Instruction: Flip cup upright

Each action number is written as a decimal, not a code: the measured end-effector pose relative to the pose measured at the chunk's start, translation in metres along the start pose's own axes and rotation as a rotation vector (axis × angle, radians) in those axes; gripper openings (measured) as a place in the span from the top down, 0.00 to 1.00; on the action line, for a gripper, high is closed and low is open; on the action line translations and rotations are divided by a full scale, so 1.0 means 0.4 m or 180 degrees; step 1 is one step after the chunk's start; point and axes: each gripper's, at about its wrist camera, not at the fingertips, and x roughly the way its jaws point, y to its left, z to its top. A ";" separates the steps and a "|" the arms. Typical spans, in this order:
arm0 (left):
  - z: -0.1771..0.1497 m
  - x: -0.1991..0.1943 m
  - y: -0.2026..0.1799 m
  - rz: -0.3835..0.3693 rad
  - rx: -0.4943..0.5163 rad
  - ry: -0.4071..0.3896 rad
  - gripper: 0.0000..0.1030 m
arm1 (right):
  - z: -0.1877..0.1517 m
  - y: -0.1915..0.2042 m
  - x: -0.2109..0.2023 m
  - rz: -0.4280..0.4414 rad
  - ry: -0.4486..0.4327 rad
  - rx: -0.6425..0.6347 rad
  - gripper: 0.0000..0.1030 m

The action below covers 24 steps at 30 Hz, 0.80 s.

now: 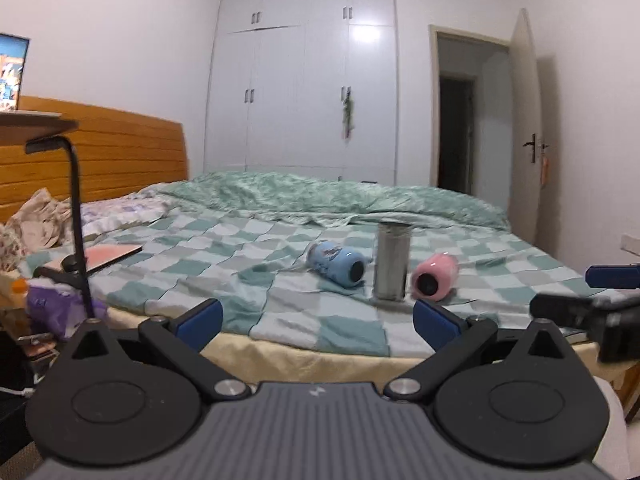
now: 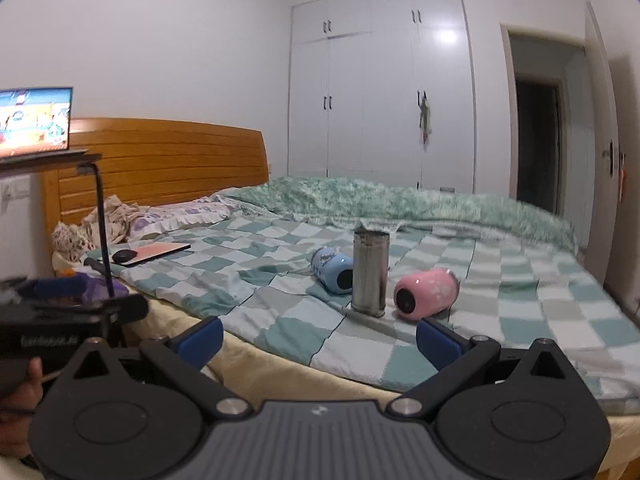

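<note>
Lying on their sides on the checked bedspread, a blue cup and a pink cup are seen, dark mouths turned toward the cameras. Between them a steel cup is stood upright, close beside both. The left gripper is held at the bed's near edge, jaws wide apart, nothing gripped. The right gripper is likewise held spread and empty, short of the pink cup.
</note>
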 end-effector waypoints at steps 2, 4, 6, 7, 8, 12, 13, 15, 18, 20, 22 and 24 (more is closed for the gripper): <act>0.005 -0.006 0.000 0.0008 -0.0046 -0.0044 0.00 | 0.000 0.000 -0.008 0.0005 -0.0026 -0.0017 0.00; 0.007 -0.004 -0.005 -0.0048 -0.0111 -0.0028 0.00 | 0.002 -0.005 -0.012 0.0012 -0.0055 -0.0001 0.00; 0.007 -0.002 -0.018 -0.0102 -0.0061 -0.0018 0.00 | 0.003 -0.010 -0.013 -0.0011 -0.0057 0.0002 0.00; 0.007 -0.003 -0.022 -0.0095 -0.0048 -0.0043 0.00 | 0.004 -0.014 -0.014 -0.0023 -0.0059 0.0007 0.00; 0.010 -0.003 -0.024 -0.0107 -0.0041 -0.0062 0.00 | 0.002 -0.017 -0.014 -0.0032 -0.0058 0.0012 0.00; 0.014 0.001 -0.031 -0.0124 -0.0012 -0.0087 0.00 | -0.008 -0.034 -0.019 -0.0036 -0.0070 0.0094 0.00; 0.014 0.003 -0.033 -0.0136 0.0001 -0.0082 0.00 | -0.010 -0.038 -0.019 -0.0047 -0.0075 0.0121 0.00; 0.012 0.003 -0.035 -0.0139 0.0007 -0.0082 0.00 | -0.011 -0.043 -0.019 -0.0067 -0.0085 0.0149 0.00; 0.009 0.003 -0.036 -0.0187 0.0023 -0.0079 0.00 | -0.013 -0.045 -0.020 -0.0062 -0.0096 0.0162 0.00; 0.007 0.002 -0.035 -0.0186 0.0017 -0.0081 0.00 | -0.013 -0.037 -0.017 -0.0060 -0.0082 0.0147 0.00; 0.007 0.003 -0.036 -0.0189 0.0009 -0.0066 0.00 | -0.013 -0.033 -0.016 -0.0050 -0.0083 0.0134 0.00; 0.007 0.000 -0.035 -0.0182 -0.0007 -0.0070 0.00 | -0.012 -0.033 -0.015 -0.0049 -0.0082 0.0131 0.00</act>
